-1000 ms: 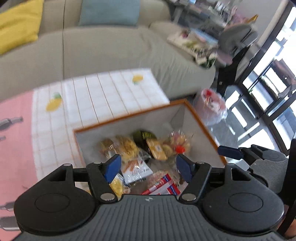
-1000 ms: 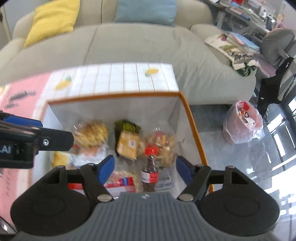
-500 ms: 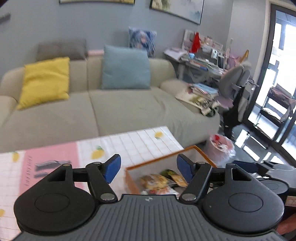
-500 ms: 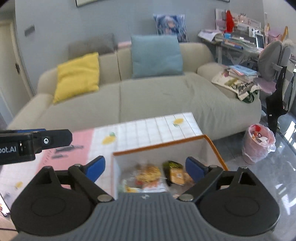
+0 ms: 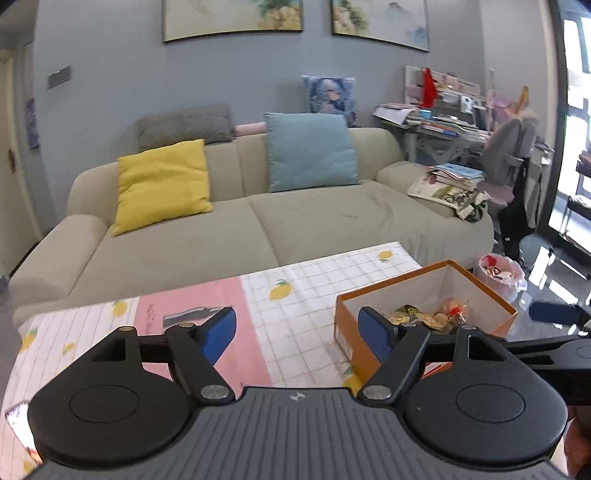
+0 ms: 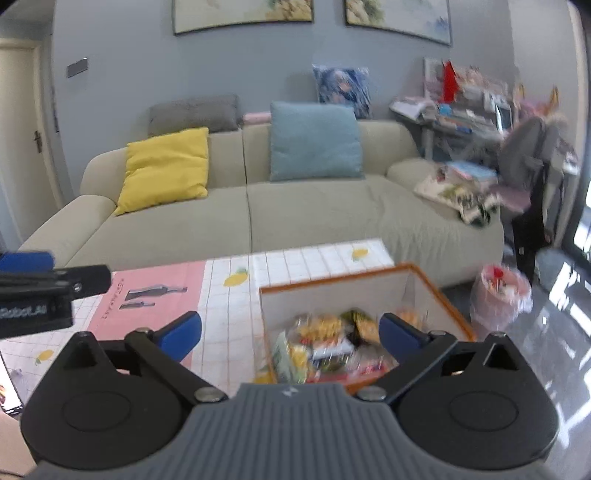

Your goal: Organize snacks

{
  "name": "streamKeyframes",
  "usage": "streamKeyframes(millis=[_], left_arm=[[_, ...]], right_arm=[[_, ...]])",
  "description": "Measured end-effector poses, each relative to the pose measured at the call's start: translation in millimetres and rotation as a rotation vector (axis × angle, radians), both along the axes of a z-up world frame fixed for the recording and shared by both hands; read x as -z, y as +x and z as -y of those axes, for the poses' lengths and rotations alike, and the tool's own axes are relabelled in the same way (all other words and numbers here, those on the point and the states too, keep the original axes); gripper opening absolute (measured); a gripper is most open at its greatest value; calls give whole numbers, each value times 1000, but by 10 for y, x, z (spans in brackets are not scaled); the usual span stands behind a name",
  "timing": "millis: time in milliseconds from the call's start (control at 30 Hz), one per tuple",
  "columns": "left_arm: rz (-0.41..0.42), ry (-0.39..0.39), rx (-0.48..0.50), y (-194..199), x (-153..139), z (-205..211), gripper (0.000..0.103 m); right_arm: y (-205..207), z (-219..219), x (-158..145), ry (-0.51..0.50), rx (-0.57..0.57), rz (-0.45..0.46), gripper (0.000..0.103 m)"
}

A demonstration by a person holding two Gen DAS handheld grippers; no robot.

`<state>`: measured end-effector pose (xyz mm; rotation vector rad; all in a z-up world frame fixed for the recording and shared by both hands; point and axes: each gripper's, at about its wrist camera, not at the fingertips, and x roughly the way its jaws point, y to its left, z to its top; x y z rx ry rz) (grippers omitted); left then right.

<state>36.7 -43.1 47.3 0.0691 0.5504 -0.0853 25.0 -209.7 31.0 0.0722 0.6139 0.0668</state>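
Snack packets (image 6: 325,343) piled in orange box (image 5: 480,288) at table's right end; prob light, crinkly, crushable, so pinch by edge seams; left gripper (image 5: 297,334) & right gripper (image 6: 290,330) just spread wide, both empty.

One orange box (image 5: 424,295) of snacks (image 6: 325,347), too jumbled to count. Four cushions: one yellow (image 5: 162,184), one teal (image 5: 310,151), one grey (image 5: 184,125), one printed (image 5: 328,96). Two paintings (image 5: 232,18).
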Motion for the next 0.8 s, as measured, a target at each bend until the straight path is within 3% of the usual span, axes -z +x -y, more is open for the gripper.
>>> streamKeyframes(millis=[400, 800], left_arm=[[-151, 14, -96, -238, 453, -262, 88], [-248, 28, -54, -278, 701, -224, 88]], right_arm=[[-278, -173, 260, -54, 38, -47, 100], [-242, -278, 419, -84, 30, -115, 100]])
